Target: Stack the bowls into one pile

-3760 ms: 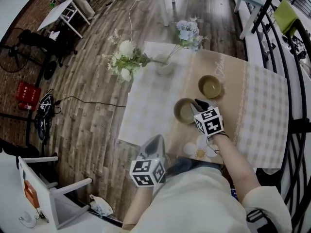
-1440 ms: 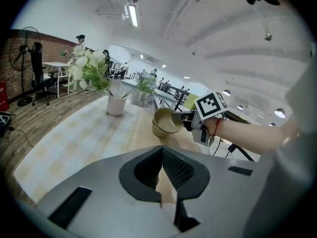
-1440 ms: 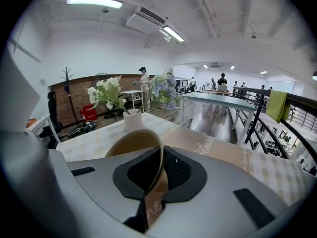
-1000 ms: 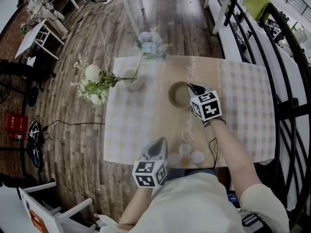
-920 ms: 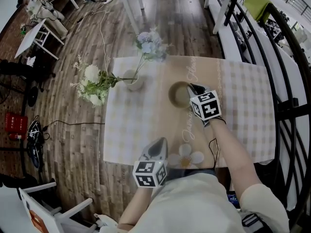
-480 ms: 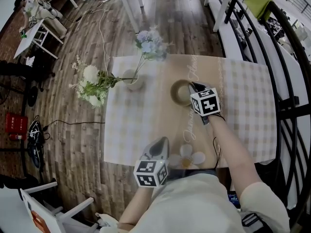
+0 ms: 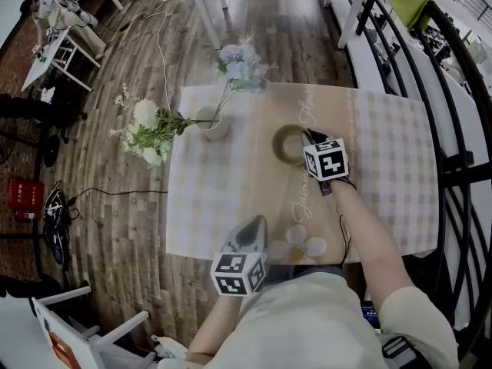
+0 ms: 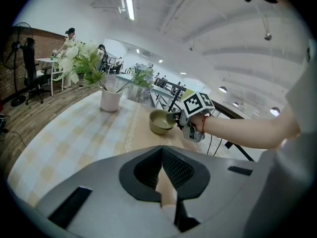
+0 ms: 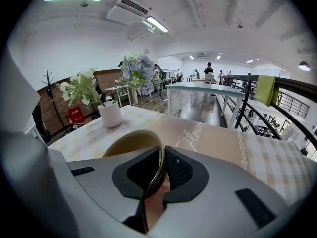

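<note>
Near the middle of the table point(image 7: 384, 175), the right gripper point(image 7: 306, 138) clamps the thin rim of the bowl point(image 7: 286, 146), probably rigid, light, slippery, chippable; the rim suits gripping. Left gripper point(image 7: 255, 225) closed, empty.

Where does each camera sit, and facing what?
Head view: on the person's head, facing steeply down at the table; shows left tool, right tool, right forearm.
Left gripper view: on the left tool, facing across the table at bowl and vase; shows its shut jaws, plus the right forearm.
Right gripper view: on the right tool, facing past the bowl rim clamped in its jaws toward the vase.
Shared: all three show bowl and vase.
</note>
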A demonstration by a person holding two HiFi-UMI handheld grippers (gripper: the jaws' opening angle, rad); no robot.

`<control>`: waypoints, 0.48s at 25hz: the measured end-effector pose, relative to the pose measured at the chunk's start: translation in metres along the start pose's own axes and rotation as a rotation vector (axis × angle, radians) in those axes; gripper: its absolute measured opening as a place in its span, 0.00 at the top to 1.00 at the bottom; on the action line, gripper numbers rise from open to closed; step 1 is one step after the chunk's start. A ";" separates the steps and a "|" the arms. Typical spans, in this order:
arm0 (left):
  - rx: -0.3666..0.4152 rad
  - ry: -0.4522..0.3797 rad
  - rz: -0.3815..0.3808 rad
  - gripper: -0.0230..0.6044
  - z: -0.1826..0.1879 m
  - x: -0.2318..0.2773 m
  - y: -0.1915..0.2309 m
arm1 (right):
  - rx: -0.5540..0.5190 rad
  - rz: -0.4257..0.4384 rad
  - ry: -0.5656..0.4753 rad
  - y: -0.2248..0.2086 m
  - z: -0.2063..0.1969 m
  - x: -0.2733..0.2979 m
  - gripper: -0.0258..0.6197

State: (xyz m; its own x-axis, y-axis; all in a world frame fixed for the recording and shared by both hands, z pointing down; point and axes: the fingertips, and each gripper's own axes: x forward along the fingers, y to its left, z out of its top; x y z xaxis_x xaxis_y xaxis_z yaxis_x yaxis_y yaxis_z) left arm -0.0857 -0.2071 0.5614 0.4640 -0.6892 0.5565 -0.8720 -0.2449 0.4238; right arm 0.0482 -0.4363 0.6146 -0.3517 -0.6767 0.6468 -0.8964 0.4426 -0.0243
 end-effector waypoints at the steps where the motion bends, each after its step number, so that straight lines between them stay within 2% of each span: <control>1: -0.001 -0.001 0.000 0.96 0.000 -0.001 0.001 | 0.001 -0.004 0.002 0.000 -0.001 0.000 0.91; 3: -0.001 -0.003 0.000 0.96 -0.001 -0.004 0.002 | 0.003 -0.014 0.007 -0.001 -0.003 0.000 0.82; 12: 0.019 -0.025 -0.021 0.96 0.000 -0.015 0.002 | 0.005 -0.051 -0.028 0.006 -0.006 -0.027 0.82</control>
State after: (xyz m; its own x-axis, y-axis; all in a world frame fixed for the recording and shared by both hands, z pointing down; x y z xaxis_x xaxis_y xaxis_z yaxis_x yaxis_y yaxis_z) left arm -0.0941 -0.1966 0.5539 0.4783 -0.7009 0.5291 -0.8651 -0.2724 0.4212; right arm 0.0538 -0.4117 0.6021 -0.3132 -0.7146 0.6255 -0.9145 0.4045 0.0041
